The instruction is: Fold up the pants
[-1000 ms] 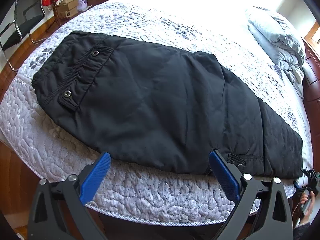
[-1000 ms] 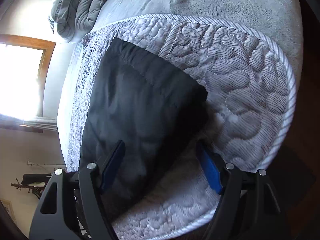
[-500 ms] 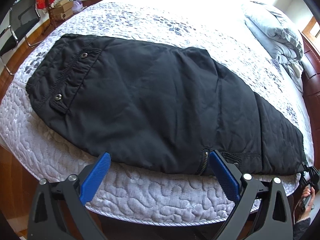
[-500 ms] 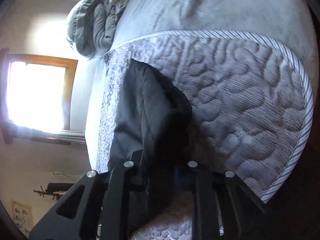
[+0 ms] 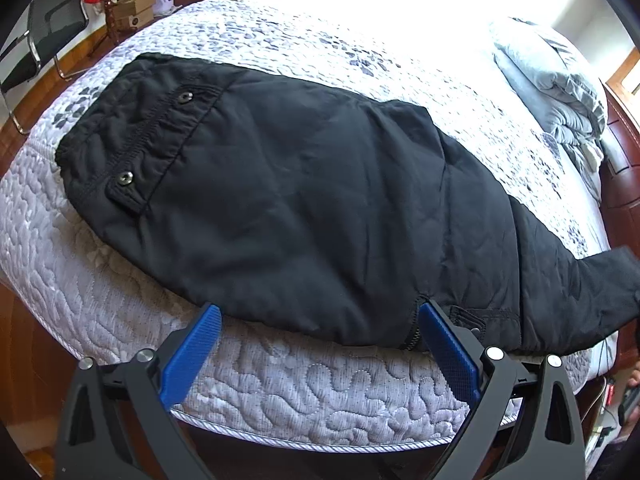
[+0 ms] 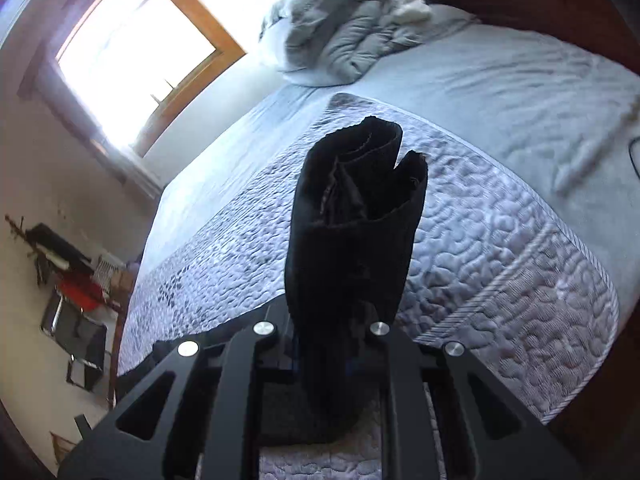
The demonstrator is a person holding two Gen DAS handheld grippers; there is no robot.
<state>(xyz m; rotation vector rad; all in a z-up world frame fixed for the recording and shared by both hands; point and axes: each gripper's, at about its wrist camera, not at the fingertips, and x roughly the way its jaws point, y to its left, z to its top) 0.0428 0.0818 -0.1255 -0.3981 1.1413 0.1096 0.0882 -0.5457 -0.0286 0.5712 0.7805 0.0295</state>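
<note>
Right gripper point(image 6: 320, 344): I note fingers just closed, pinching black padded pants point(image 5: 304, 216) hem, now lifted off quilted white bed point(image 5: 304, 396) | left gripper point(image 5: 318, 350): fingers spread, empty at near edge | fold beginning.

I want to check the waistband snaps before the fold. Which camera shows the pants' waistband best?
The left wrist view: the waistband lies flat on the bed with both snaps visible. The right wrist view shows only the bunched leg end clamped in the right gripper.
</note>
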